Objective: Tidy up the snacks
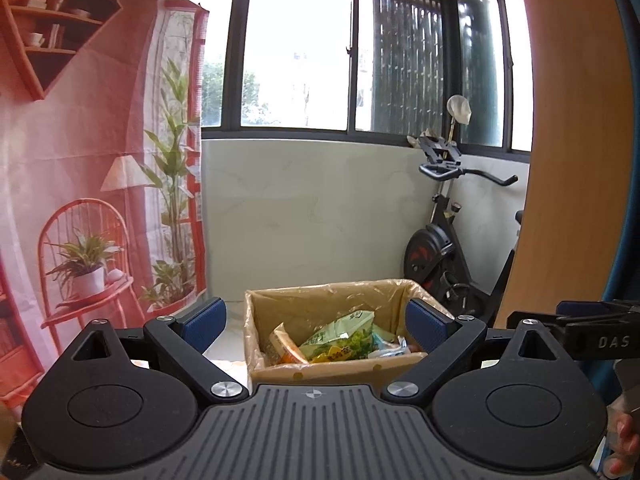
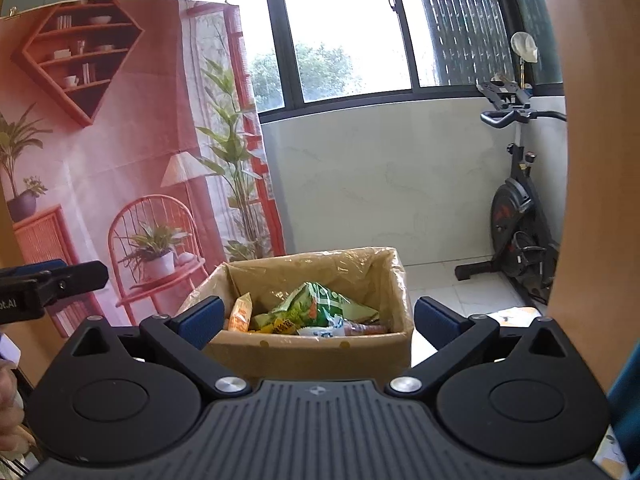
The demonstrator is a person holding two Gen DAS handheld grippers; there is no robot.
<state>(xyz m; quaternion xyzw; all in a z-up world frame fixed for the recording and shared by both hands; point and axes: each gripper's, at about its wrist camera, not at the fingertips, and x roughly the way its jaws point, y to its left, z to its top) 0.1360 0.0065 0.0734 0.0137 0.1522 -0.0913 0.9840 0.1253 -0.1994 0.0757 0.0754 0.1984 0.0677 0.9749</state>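
Snack packets (image 1: 340, 338) are seen lying inside the plastic-lined cardboard box (image 1: 256, 320) on the floor. Left gripper (image 1: 316, 320) and right gripper (image 2: 316, 318) are held above the box's near side, fingers spread wide, nothing grasped. An exercise bike (image 2: 516, 216) is parked right of the box.

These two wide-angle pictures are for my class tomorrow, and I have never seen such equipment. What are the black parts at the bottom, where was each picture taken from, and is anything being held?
A person holds a hand tool in each hand; each carries a camera looking forward along its tongs. One picture looks out from the left tongs, the other from the right tongs. Both stand open, blue pads apart, holding nothing. Ahead, on the floor, is a cardboard box lined with clear plastic, holding snack packets, including a green bag. Behind are a printed backdrop, a window and an exercise bike.
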